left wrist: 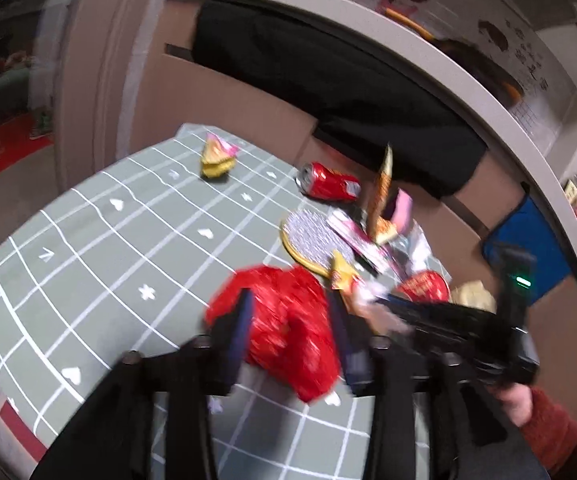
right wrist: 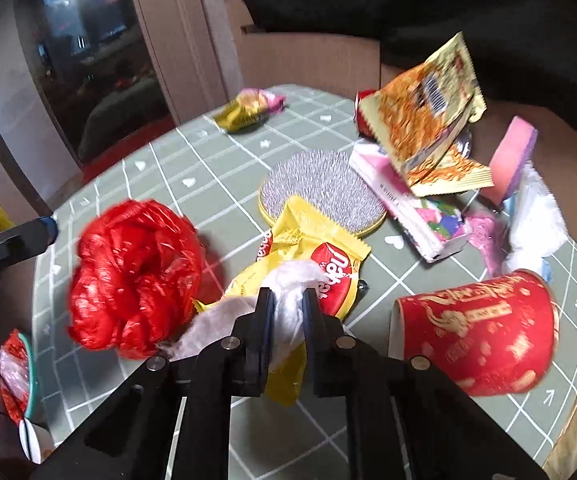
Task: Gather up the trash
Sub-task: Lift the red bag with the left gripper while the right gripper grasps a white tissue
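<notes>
A crumpled red plastic bag [left wrist: 288, 320] [right wrist: 136, 280] lies on the grid-patterned tablecloth [left wrist: 88, 240]. My left gripper [left wrist: 290, 308] stands open around it, one finger on each side. In the right wrist view one of its fingertips [right wrist: 42, 228] is left of the bag with a gap. My right gripper [right wrist: 288, 300] [left wrist: 376, 304] is shut on a wad of white plastic film [right wrist: 292, 280], just above a yellow snack wrapper [right wrist: 316, 252]. A hand in a red sleeve [left wrist: 544, 420] holds that gripper.
A red paper cup [right wrist: 476, 332] lies on its side at the right. Behind it are a round bristle brush [right wrist: 320, 188], a noodle packet [right wrist: 428, 120], a pink box [right wrist: 400, 200], a pink sponge [right wrist: 512, 156] and a red can [left wrist: 328, 182]. A small wrapper [left wrist: 218, 158] lies far off. A black-lined cardboard box [left wrist: 328, 80] stands behind the table.
</notes>
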A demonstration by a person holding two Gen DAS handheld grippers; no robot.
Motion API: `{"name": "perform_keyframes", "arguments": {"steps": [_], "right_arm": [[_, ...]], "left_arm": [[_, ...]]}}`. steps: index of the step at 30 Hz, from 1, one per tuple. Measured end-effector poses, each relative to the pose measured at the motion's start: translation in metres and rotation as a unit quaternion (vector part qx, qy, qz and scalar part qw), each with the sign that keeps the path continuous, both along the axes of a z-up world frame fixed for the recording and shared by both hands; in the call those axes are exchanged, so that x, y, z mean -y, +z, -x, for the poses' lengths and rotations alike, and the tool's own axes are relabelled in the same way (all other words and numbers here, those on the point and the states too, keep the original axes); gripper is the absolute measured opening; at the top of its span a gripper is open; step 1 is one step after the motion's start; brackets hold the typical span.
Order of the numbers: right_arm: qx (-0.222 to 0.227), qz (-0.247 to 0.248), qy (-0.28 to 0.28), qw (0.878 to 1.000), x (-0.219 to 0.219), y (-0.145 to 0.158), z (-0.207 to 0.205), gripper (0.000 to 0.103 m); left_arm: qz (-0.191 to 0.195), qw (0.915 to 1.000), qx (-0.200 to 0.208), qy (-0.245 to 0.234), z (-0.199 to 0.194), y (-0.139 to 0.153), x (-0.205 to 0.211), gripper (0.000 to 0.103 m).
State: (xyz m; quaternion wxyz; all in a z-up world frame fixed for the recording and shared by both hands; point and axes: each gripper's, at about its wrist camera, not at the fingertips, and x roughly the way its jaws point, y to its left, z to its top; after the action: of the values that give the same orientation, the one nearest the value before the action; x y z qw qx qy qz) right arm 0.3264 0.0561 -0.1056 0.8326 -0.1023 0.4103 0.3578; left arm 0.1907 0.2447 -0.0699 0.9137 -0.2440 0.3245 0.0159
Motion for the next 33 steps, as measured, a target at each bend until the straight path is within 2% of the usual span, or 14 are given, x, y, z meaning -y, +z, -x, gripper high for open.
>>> {"name": "perform_keyframes", "arguments": {"steps": [3, 6, 8, 10, 12, 14, 16, 18, 19, 20, 22, 27, 30, 33], "right_arm": [[0.026, -0.02, -0.009, 0.999, 0.02, 0.021, 0.014, 0.012], [0.043, -0.027, -0.025, 0.998, 0.041, 0.036, 0.023, 0.012], [0.049, -0.024, -0.037, 0.998, 0.054, 0.04, 0.027, 0.012], [0.047, -0.021, -0.048, 0.998, 0.065, 0.039, 0.029, 0.012], [0.048, -0.018, -0.061, 0.997, 0.079, 0.038, 0.033, 0.012], [0.057, -0.009, -0.072, 0.996, 0.089, 0.035, 0.037, 0.012], [0.058, -0.011, -0.08, 0.995, 0.102, 0.035, 0.041, 0.012], [0.053, -0.02, -0.087, 0.995, 0.112, 0.034, 0.043, 0.012], [0.052, -0.026, -0.091, 0.994, 0.12, 0.035, 0.044, 0.012], [0.051, -0.031, -0.094, 0.994, 0.125, 0.035, 0.044, 0.012], [0.05, -0.044, -0.099, 0.993, 0.133, 0.038, 0.046, 0.012], [0.084, -0.082, -0.111, 0.987, 0.16, 0.066, 0.054, 0.012], [0.121, -0.098, -0.118, 0.981, 0.181, 0.091, 0.061, 0.012], [0.169, -0.103, -0.139, 0.97, 0.21, 0.121, 0.067, 0.012]], "left_arm": [[0.028, 0.9989, -0.016, 0.034, -0.007, -0.013, -0.011, 0.049], [0.063, 0.9962, -0.04, 0.045, -0.014, -0.029, -0.013, 0.05], [0.083, 0.9939, -0.058, 0.044, -0.021, -0.038, -0.008, 0.051], [0.086, 0.9925, -0.077, 0.04, -0.03, -0.047, 0.001, 0.052], [0.101, 0.9902, -0.087, 0.042, -0.038, -0.056, 0.007, 0.06], [0.114, 0.9874, -0.097, 0.052, -0.042, -0.058, 0.011, 0.063], [0.108, 0.987, -0.108, 0.051, -0.048, -0.055, 0.017, 0.062], [0.079, 0.9901, -0.109, 0.04, -0.053, -0.047, 0.03, 0.057], [0.065, 0.9919, -0.105, 0.031, -0.055, -0.044, 0.036, 0.046], [0.046, 0.9939, -0.098, 0.02, -0.056, -0.038, 0.045, 0.039], [0.017, 0.9964, -0.082, 0.013, -0.055, -0.025, 0.06, 0.035], [-0.06, 0.9981, 0.014, -0.001, -0.041, 0.036, 0.109, 0.034], [-0.103, 0.991, 0.082, -0.022, -0.032, 0.079, 0.145, 0.034], [-0.13, 0.9766, 0.155, -0.073, -0.027, 0.12, 0.191, 0.034]]}}
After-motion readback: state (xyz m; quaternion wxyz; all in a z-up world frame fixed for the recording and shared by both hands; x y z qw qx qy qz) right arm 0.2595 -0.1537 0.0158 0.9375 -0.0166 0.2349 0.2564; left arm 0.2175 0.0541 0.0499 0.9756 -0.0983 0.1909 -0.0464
